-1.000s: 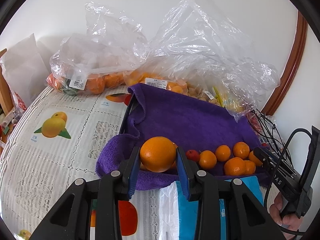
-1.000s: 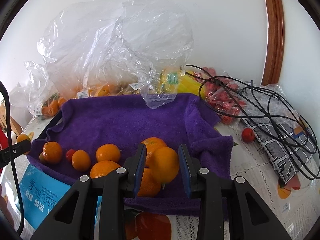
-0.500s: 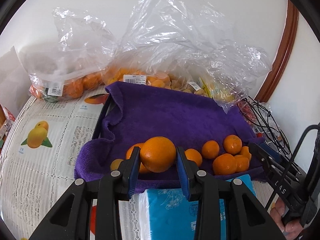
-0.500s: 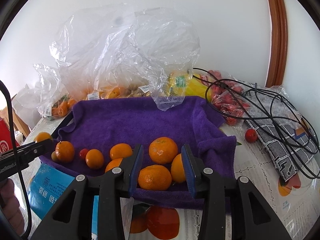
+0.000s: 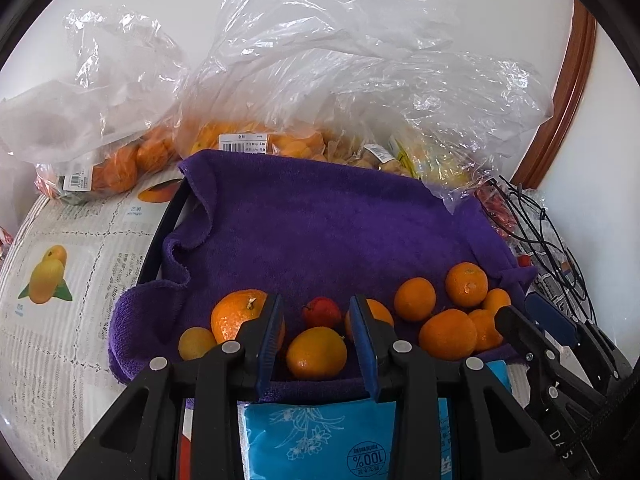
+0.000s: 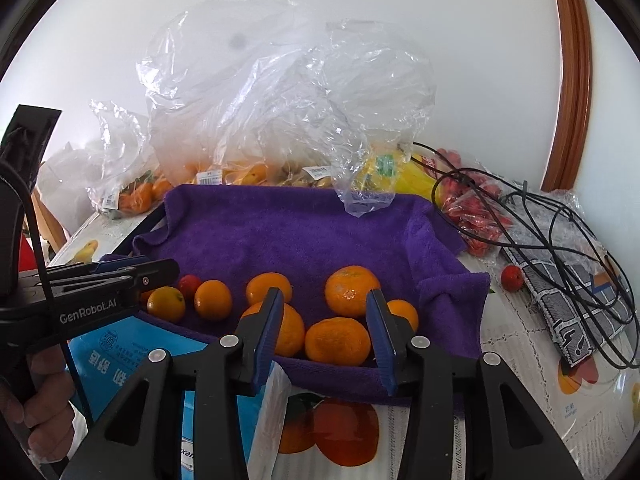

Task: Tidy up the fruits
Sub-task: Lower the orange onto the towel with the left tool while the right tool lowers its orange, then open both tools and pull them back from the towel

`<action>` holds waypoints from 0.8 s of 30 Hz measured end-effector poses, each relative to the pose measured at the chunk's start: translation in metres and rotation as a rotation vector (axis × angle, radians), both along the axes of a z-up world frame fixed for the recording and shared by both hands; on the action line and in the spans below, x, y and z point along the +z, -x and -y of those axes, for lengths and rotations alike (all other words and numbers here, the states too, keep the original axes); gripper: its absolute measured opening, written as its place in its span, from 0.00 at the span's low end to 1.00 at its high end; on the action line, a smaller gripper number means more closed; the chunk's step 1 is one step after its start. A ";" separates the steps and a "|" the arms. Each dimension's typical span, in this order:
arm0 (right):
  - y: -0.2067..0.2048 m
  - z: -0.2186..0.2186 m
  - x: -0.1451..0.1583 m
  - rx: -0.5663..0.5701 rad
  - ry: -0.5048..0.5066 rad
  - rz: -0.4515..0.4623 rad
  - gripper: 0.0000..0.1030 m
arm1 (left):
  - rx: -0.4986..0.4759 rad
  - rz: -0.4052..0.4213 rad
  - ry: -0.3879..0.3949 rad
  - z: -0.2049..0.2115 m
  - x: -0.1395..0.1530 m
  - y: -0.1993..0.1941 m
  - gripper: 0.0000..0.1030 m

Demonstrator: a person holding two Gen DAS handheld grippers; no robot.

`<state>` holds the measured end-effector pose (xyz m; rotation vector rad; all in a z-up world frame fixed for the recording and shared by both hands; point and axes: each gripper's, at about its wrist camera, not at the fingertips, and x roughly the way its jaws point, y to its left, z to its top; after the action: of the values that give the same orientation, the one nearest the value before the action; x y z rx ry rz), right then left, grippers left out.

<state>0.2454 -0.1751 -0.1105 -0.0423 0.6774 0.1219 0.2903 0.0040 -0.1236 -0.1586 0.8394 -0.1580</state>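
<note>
Oranges point(image 6: 337, 341) on towel point(image 6: 304, 236) looked firm, round, prone to rolling; grip across middle. Left gripper point(image 5: 316, 334) and right gripper point(image 6: 326, 330) both parted, empty; right's jaws had just been opening.

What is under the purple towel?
A black tray edge peeks out beside the purple towel. The rest underneath is covered, so it cannot be seen. Oranges sit on top.

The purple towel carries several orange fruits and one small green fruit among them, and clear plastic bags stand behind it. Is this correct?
One detail is wrong: the small fruit is red, not green. The left wrist view shows it plainly among the orange fruits. The rest holds: the fruits lie on the purple towel, and clear plastic bags stand behind it.
</note>
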 end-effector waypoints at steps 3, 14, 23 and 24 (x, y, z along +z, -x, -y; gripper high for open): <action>-0.001 0.000 -0.001 0.001 -0.001 -0.006 0.43 | -0.005 0.001 0.017 -0.003 0.001 0.002 0.32; 0.003 0.001 0.004 -0.005 0.019 0.021 0.46 | 0.008 0.029 0.037 -0.014 0.012 0.014 0.48; 0.007 0.007 0.014 0.042 -0.042 -0.028 0.55 | 0.052 0.057 0.002 -0.015 0.031 0.044 0.54; 0.011 0.009 0.016 0.041 -0.056 -0.029 0.55 | 0.055 0.056 0.010 -0.017 0.032 0.052 0.56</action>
<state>0.2344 -0.1839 -0.0943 -0.0008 0.7021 0.1808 0.2387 0.0214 -0.0912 -0.1857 0.7777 -0.1144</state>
